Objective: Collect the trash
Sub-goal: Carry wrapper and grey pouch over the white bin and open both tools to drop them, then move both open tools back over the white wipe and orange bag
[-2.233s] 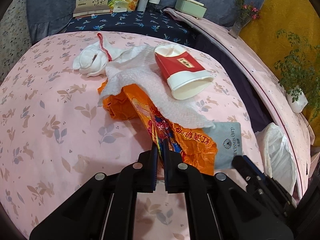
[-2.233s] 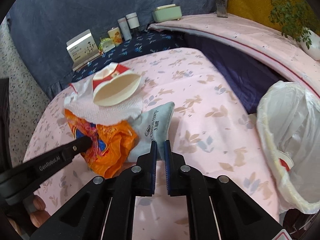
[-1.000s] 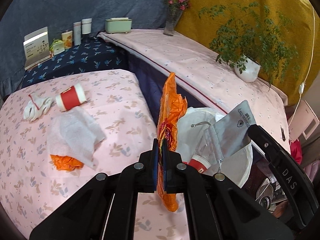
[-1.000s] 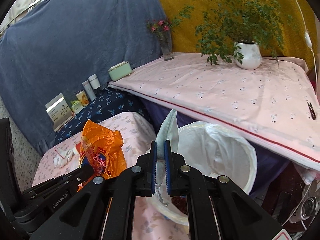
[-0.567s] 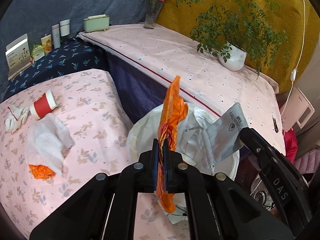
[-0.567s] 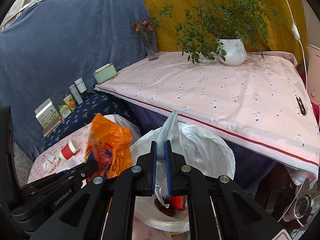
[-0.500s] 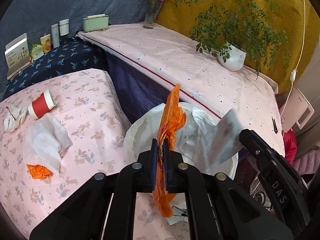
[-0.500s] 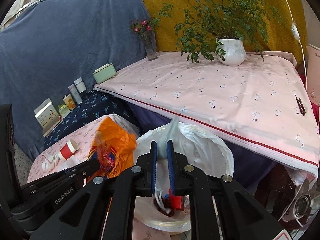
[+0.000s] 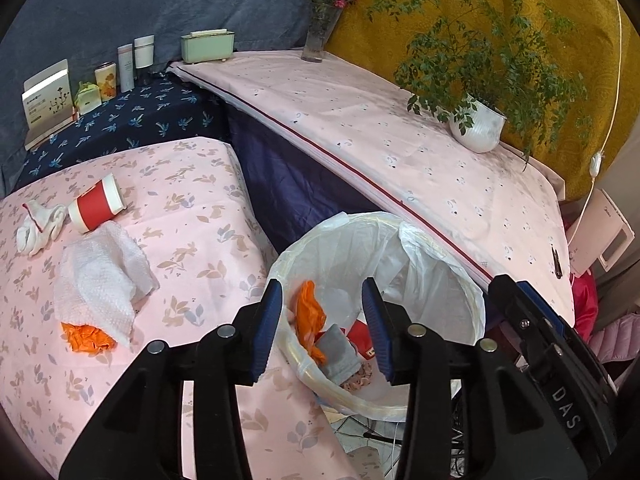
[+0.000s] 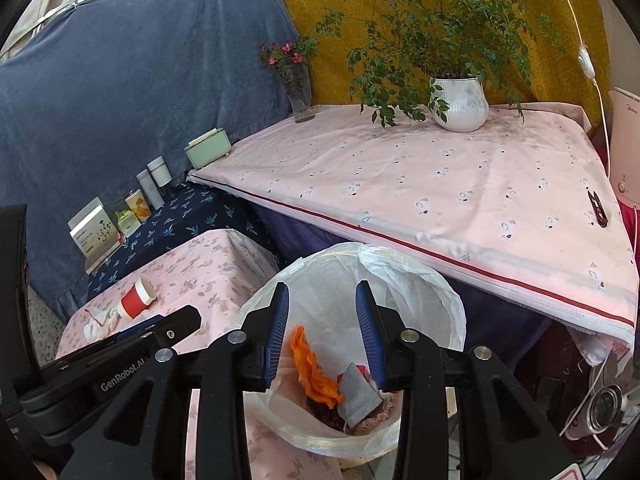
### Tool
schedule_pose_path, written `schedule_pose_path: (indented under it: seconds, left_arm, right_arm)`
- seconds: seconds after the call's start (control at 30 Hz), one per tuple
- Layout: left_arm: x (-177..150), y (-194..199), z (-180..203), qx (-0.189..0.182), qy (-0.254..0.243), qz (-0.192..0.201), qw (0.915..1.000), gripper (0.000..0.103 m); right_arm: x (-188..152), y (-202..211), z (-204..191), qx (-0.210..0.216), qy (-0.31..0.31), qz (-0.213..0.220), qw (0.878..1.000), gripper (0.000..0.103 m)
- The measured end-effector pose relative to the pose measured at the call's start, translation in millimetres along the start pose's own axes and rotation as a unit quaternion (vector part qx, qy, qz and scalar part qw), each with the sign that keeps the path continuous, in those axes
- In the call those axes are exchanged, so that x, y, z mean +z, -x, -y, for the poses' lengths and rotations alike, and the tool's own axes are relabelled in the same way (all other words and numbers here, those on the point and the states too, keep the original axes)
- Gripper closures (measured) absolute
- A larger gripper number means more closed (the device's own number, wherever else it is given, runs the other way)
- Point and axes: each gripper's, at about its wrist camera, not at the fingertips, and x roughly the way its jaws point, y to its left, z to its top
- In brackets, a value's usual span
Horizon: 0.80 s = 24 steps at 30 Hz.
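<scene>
- Both left tongs [image 9: 322, 326] and right tongs [image 10: 322, 334] have just been opening; each gapes empty above the bin [image 10: 448, 304].
- Orange wrapper [image 10: 314, 376] and grey packet [image 10: 358, 398] lie inside it.
- Farther off, a red cup [image 9: 96, 208], paper towel [image 9: 98, 280] and glove [image 9: 38, 226] lie on the pink tabletop [image 9: 192, 208].

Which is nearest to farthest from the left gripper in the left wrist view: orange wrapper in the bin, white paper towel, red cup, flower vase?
From the left gripper:
1. Orange wrapper, in the lined bin, showing between the open jaws.
2. White paper towel, on the pink cloth to the left.
3. Red cup, lying on its side beyond the towel.
4. Flower vase, at the back of the higher table.
</scene>
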Motion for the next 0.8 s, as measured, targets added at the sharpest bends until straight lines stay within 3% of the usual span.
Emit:
schedule_pose_path:
  seconds: [0.27, 0.8]
  left_arm:
    - [-4.7, 6.8, -24.7, 0.015, 0.022, 0.002, 0.9997, 0.063]
    - [-19.6, 25.9, -104.3, 0.063, 0.084, 0.01, 0.9944, 0.052]
  right_arm:
    - [-4.9, 1.8, -15.9, 0.007, 0.012, -0.004, 1.0, 0.064]
    - [-21.9, -2.8, -81.7, 0.047, 0.062, -0.022, 0.997, 0.061]
